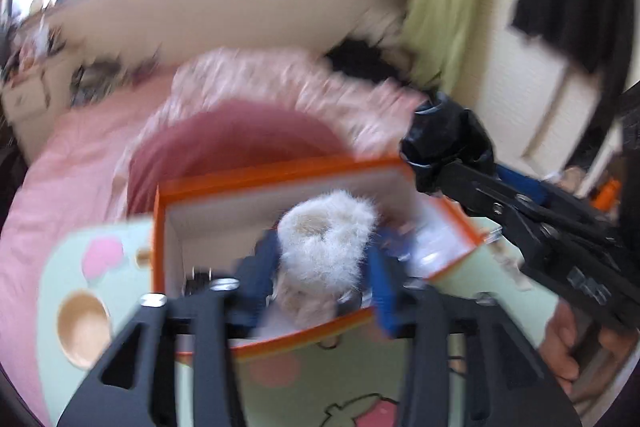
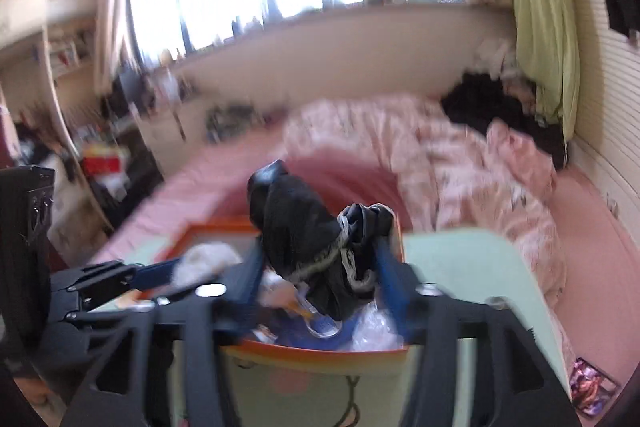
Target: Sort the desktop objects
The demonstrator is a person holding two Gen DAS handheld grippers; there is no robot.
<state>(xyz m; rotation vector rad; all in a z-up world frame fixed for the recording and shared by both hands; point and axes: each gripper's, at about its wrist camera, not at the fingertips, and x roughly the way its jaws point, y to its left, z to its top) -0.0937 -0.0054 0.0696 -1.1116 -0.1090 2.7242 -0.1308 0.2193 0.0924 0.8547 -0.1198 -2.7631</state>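
Two grippers over orange box (image 1: 280, 171) on green tray table (image 1: 52, 267), pink bed (image 2: 600, 267) behind; fingers' states unclear.

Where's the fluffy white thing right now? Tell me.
In the left wrist view, the fluffy white thing sits low in the middle, between the left gripper fingers, over the orange box; the black bundle hangs to its upper right.
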